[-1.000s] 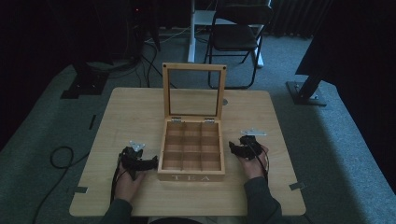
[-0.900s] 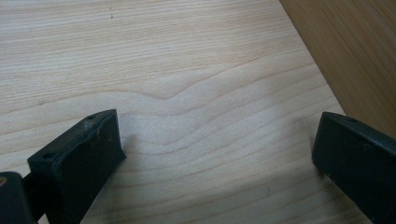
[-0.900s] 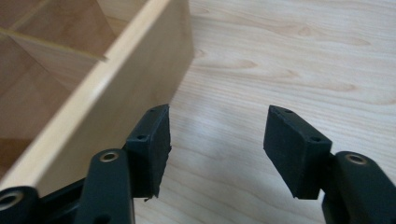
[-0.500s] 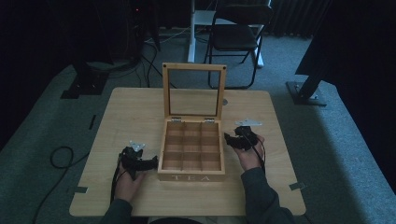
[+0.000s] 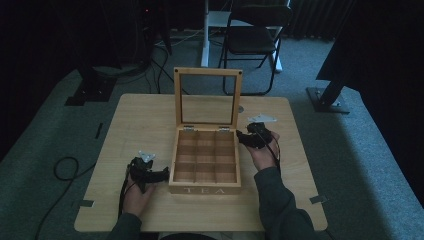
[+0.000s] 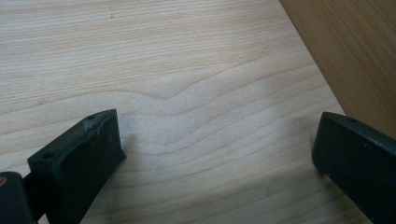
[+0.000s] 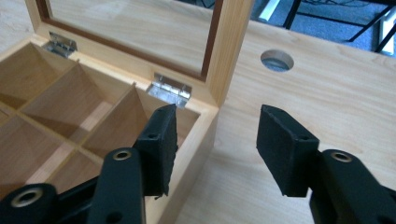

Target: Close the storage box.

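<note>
The wooden tea box point(image 5: 205, 162) sat in the middle of the table point(image 5: 135, 115), its glass-paned lid point(image 5: 207, 99) standing upright at the back and its compartments bare. The right gripper point(image 7: 215, 140) hung above the box's rear right corner beside the hinge point(image 7: 169, 88); its jaws had just been narrowing, yet a gap remained with nothing between them. The left gripper point(image 6: 215, 154) rested spread on the tabletop just left of the box's wall.
</note>
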`<state>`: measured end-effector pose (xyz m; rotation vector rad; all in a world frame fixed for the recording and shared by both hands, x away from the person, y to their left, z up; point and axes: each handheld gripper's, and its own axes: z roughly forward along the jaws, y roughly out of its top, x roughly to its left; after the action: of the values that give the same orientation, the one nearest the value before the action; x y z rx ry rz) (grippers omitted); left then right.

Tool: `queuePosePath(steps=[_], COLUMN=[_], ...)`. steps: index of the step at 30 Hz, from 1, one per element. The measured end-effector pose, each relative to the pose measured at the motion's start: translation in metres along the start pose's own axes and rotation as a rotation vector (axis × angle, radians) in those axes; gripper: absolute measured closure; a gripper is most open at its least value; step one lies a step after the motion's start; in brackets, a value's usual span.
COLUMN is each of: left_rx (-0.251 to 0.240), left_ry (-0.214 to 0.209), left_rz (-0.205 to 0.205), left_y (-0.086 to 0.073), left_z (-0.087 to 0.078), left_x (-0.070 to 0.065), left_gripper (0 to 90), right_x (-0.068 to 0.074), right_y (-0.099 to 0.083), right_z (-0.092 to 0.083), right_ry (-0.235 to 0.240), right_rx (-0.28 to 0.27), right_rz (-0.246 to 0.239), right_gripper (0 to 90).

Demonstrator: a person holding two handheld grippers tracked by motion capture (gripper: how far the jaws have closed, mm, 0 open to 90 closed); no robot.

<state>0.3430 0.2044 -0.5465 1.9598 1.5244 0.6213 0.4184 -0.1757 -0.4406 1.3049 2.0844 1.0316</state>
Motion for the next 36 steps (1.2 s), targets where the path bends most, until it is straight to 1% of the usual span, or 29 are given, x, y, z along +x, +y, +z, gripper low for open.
queuePosePath(steps=[7, 11, 15, 19, 21, 23, 28, 29, 30, 32, 33, 34, 36], left_rx=[0.001, 0.002, 0.002, 0.002, 0.002, 0.002, 0.002, 0.002, 0.002, 0.002, 0.002, 0.002, 0.002], left_ry=[0.001, 0.000, 0.000, 0.000, 0.000, 0.000, 0.000, 0.000, 0.000, 0.000, 0.000, 0.000, 0.000], left_rz=[0.002, 0.002, 0.002, 0.002, 0.002, 0.002, 0.002, 0.002, 0.002, 0.002, 0.002, 0.002, 0.002], left_y=[0.000, 0.000, 0.000, 0.000, 0.000, 0.000, 0.000, 0.000, 0.000, 0.000, 0.000, 0.000, 0.000], left_z=[0.000, 0.000, 0.000, 0.000, 0.000, 0.000, 0.000, 0.000, 0.000, 0.000, 0.000, 0.000, 0.000], left_x=[0.000, 0.000, 0.000, 0.000, 0.000, 0.000, 0.000, 0.000, 0.000, 0.000, 0.000, 0.000, 0.000], left_gripper=[1.6, 1.6, 1.6, 1.6, 1.6, 1.6, 1.6, 1.6, 1.6, 1.6, 1.6, 1.6, 1.6], right_x=[-0.004, -0.007, -0.009, -0.008, -0.009, -0.010, -0.016, -0.016, -0.021, -0.021, -0.023, -0.029, -0.030], right_y=[0.014, 0.024, 0.033, 0.041, 0.046, 0.048, 0.065, 0.065, 0.070, 0.070, 0.073, 0.081, 0.084], right_z=[0.003, 0.007, 0.013, 0.017, 0.019, 0.021, 0.025, 0.025, 0.028, 0.028, 0.028, 0.032, 0.033], right_ry=[0.002, 0.016, 0.016, 0.015, 0.023, 0.020, 0.023, 0.023, 0.030, 0.030, 0.045, 0.061, 0.064], right_rx=[-0.011, -0.010, -0.007, -0.015, -0.011, -0.012, -0.039, -0.039, -0.051, -0.051, -0.059, -0.067, -0.074], right_rz=[0.004, 0.006, -0.002, -0.029, -0.037, -0.041, -0.033, -0.033, -0.013, -0.013, -0.001, 0.020, 0.021], right_gripper=[48.0, 43.9, 42.6, 42.4, 42.5, 42.5, 42.8, 42.8, 43.3, 43.3, 43.7, 44.1, 44.3])
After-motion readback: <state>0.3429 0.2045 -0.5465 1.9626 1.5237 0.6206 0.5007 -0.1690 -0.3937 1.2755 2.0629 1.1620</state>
